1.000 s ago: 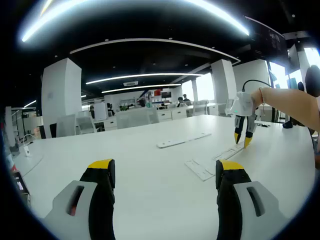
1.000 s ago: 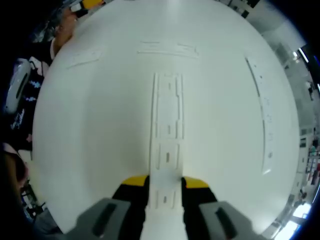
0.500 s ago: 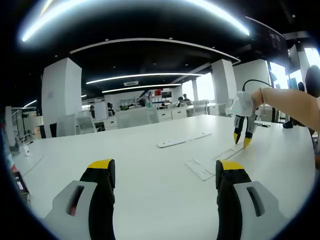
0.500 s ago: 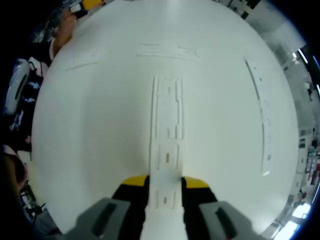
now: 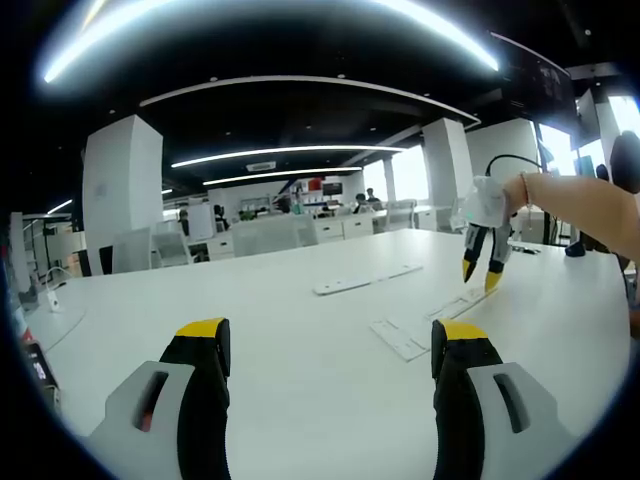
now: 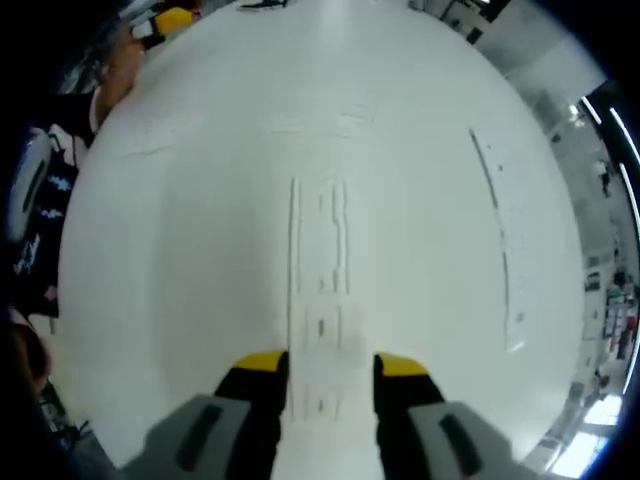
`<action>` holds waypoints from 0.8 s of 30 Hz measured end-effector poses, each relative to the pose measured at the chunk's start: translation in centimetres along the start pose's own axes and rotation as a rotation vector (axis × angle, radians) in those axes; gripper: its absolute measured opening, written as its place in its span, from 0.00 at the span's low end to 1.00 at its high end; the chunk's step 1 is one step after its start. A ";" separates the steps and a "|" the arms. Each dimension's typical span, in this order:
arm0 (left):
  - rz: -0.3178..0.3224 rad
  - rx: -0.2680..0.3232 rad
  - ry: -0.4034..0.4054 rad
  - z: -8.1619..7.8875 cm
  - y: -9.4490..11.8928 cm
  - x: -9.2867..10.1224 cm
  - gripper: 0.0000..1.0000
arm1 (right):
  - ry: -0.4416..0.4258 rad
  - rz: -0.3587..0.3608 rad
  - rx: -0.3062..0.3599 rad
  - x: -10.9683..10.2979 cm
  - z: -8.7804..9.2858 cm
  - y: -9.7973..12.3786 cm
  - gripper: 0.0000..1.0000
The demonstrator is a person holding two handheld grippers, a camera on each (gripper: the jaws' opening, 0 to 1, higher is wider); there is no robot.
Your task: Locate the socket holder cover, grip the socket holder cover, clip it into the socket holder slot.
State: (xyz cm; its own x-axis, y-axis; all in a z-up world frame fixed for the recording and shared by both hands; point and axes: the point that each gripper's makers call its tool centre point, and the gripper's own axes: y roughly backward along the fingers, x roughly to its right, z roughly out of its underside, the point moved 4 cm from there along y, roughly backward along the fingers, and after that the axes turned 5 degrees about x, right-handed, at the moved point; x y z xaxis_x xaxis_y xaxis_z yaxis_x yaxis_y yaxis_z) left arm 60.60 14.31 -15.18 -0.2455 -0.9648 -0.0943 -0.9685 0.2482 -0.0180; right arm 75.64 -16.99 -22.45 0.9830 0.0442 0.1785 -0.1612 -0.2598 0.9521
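In the right gripper view, a long white socket holder (image 6: pixel 320 250) lies flat on the white table (image 6: pixel 180 260) with a white cover piece (image 6: pixel 318 385) at its near end. My right gripper (image 6: pixel 328 368) stands over that end, its yellow-tipped jaws spread a little wider than the piece, open. In the left gripper view the right gripper (image 5: pixel 477 272) hangs tips-down above the same holder (image 5: pixel 456 305), held by a person's hand. My left gripper (image 5: pixel 330 335) is low over the table, open, with nothing between its jaws.
A long white strip (image 5: pixel 368 279) and a flat white plate (image 5: pixel 398 338) lie on the table near the holder. In the right gripper view another long strip (image 6: pixel 505 240) runs along the right. Office desks and chairs stand beyond the table's far edge.
My right gripper's jaws have spread apart from the cover's end and the gripper has lifted slightly. The left gripper has not moved.
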 end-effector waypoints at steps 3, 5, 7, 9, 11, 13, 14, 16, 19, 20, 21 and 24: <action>-0.001 0.002 0.000 0.0 0.0 0.0 0.81 | -0.002 0.031 0.072 -0.1 -1.3 0.9 0.36; -0.002 0.002 0.001 0.0 0.0 0.0 0.81 | -0.019 0.061 0.136 -0.1 -2.1 2.2 0.36; -0.003 0.001 0.000 0.0 -0.1 -0.1 0.81 | -0.031 0.096 0.168 0.0 -2.4 3.3 0.35; -0.004 -0.001 -0.001 0.1 -0.1 0.0 0.81 | -0.025 0.135 0.181 0.2 -2.4 4.4 0.35; -0.003 -0.002 -0.003 0.1 -0.2 0.0 0.81 | -0.033 0.150 0.205 0.4 -2.4 5.3 0.35; -0.002 -0.002 -0.008 0.1 -0.2 0.1 0.81 | -0.042 0.164 0.220 0.4 -2.3 5.8 0.35; -0.002 -0.001 -0.011 0.0 -0.2 0.1 0.81 | -0.048 0.175 0.230 0.4 -2.2 6.2 0.34; -0.002 0.000 -0.016 0.0 -0.2 0.1 0.81 | -0.061 0.197 0.250 0.4 -2.0 7.0 0.33; -0.005 -0.004 -0.017 0.1 -0.2 0.0 0.81 | -0.119 0.252 0.308 0.5 -1.6 8.3 0.30; -0.006 -0.005 -0.018 0.1 -0.2 0.0 0.81 | -0.131 0.271 0.326 0.6 -1.4 8.7 0.29; -0.005 -0.004 -0.018 0.1 -0.2 0.0 0.81 | -0.149 0.289 0.345 0.6 -1.2 9.1 0.28; -0.005 -0.002 -0.020 0.1 -0.2 0.0 0.81 | -0.165 0.368 0.405 0.8 -0.8 10.1 0.26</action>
State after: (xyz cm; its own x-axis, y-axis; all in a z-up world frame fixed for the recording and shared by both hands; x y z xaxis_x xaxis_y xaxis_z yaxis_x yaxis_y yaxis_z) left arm 60.82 14.23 -15.25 -0.2397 -0.9641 -0.1141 -0.9699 0.2431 -0.0164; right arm 74.72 -18.86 -12.49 0.8746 -0.2622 0.4079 -0.4807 -0.5798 0.6578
